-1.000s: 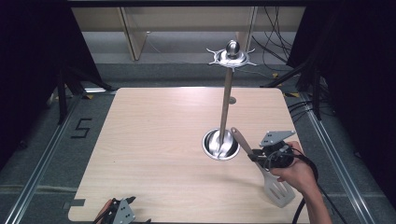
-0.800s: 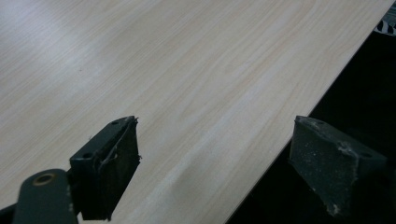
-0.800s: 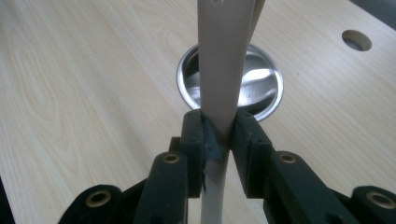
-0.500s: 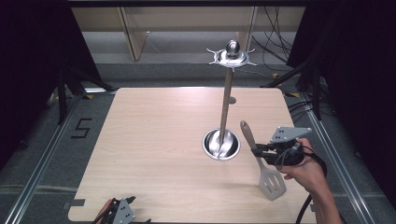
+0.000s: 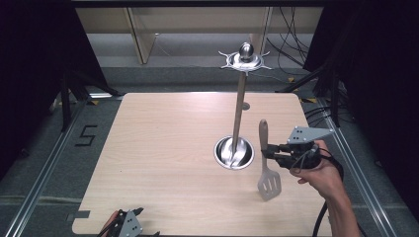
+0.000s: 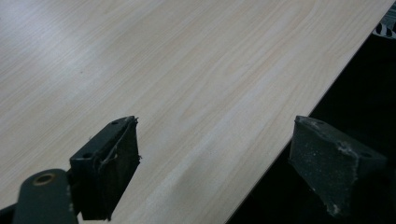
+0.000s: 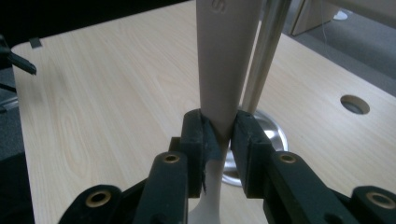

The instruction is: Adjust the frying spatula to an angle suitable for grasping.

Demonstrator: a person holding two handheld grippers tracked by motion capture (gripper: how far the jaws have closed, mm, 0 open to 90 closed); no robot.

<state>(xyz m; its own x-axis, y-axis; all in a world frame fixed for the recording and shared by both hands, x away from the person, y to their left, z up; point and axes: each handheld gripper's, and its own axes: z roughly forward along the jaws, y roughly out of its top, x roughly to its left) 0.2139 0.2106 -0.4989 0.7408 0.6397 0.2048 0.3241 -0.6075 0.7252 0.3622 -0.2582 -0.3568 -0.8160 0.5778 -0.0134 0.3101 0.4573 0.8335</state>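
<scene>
Right tongs hold a spatula upright beside the rack.

High view: right tongs (image 5: pixel 267 152) clench the spatula (image 5: pixel 267 163) at its neck, blade down, over the tabletop (image 5: pixel 163 148). Left view: left tongs (image 6: pixel 215 163) released. Right view: spatula (image 7: pixel 224 70) looks light, stiff, smooth; slippage seems likely.

A lab: black curtains (image 5: pixel 29 74), loose cables (image 5: pixel 291 49), bare wooden table (image 5: pixel 163 148).

The pale wood-grain tabletop (image 5: pixel 163 163) carries a metal stand (image 5: pixel 234 152), whose round steel base sits right of centre, nearer the right edge. A small round hole (image 5: pixel 245 106) pierces the tabletop near its far edge.
</scene>
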